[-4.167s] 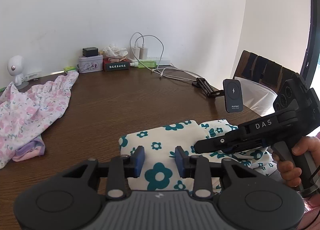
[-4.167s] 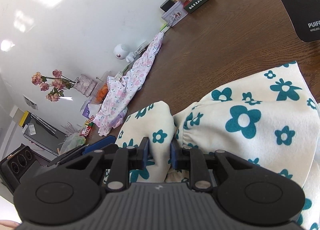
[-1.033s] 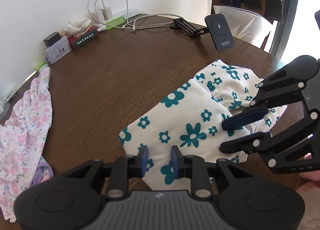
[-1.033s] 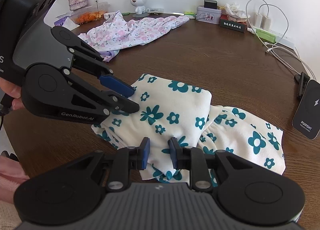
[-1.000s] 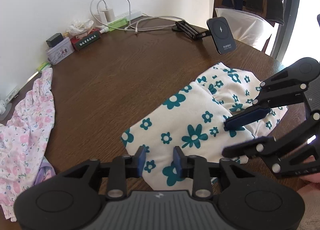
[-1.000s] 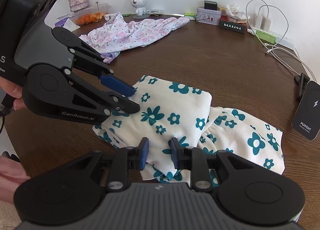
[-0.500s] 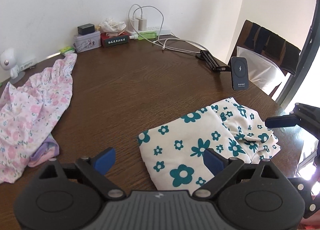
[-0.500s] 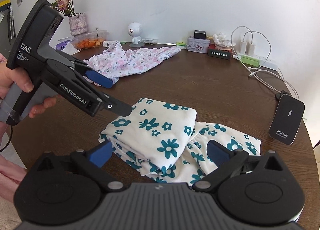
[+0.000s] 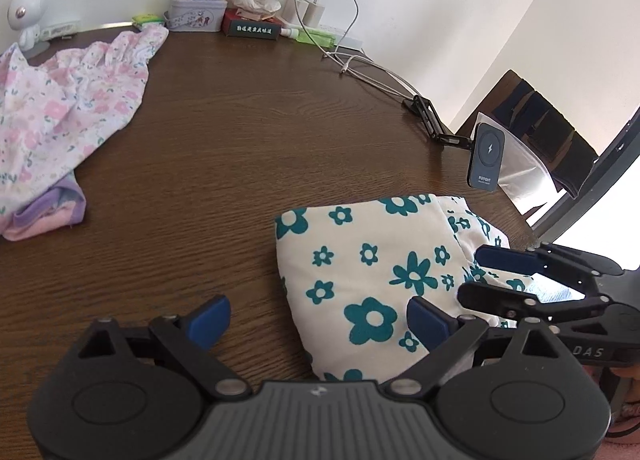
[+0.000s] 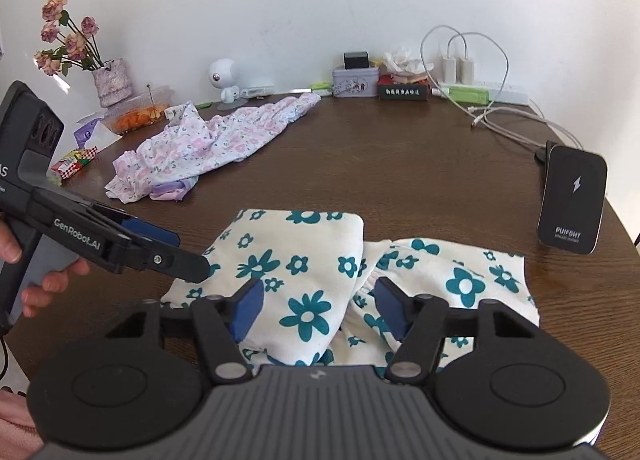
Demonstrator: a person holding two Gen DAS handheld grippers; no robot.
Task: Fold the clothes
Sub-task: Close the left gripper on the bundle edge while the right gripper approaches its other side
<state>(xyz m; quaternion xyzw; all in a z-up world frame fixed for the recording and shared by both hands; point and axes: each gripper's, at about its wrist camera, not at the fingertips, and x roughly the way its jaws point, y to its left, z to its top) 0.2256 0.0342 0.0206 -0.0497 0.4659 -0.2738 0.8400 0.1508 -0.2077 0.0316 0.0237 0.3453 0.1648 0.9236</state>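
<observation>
The cream garment with teal flowers [image 10: 304, 260] is laid on the near part of the brown counter [image 10: 400, 163], close to its edge, presumably so that both tools can reach it without stretching. Its left portion is doubled over into a thick flat panel, while the right portion is left as a single looser layer, gathered where the two meet; the fold is judged to be partly done.

The left tool [image 9: 318, 320] is held above the counter at the garment's left edge with its jaws spread wide and nothing gripped; one blue pad [image 9: 212, 318] is seen over bare wood, the other over the cloth. The right tool [image 10: 318, 306] is held low over the near edge of the garment, straddling the gathered seam. Its jaws are closing, with cloth lying under and between them, but no pinch is seen yet.

A second garment, pink-flowered [image 10: 208, 139], is left crumpled at the far left of the counter, presumably awaiting its turn.

Among the containers, a clear plastic box [image 10: 138, 113] with something orange inside is seen near a vase [image 10: 112, 85] of dried roses. A small lidded tin [image 10: 355, 81] is placed against the wall with a dark block resting on top; its contents cannot be told. A phone charger stand [image 10: 572, 201] is kept at the right, clear of the cloth.
</observation>
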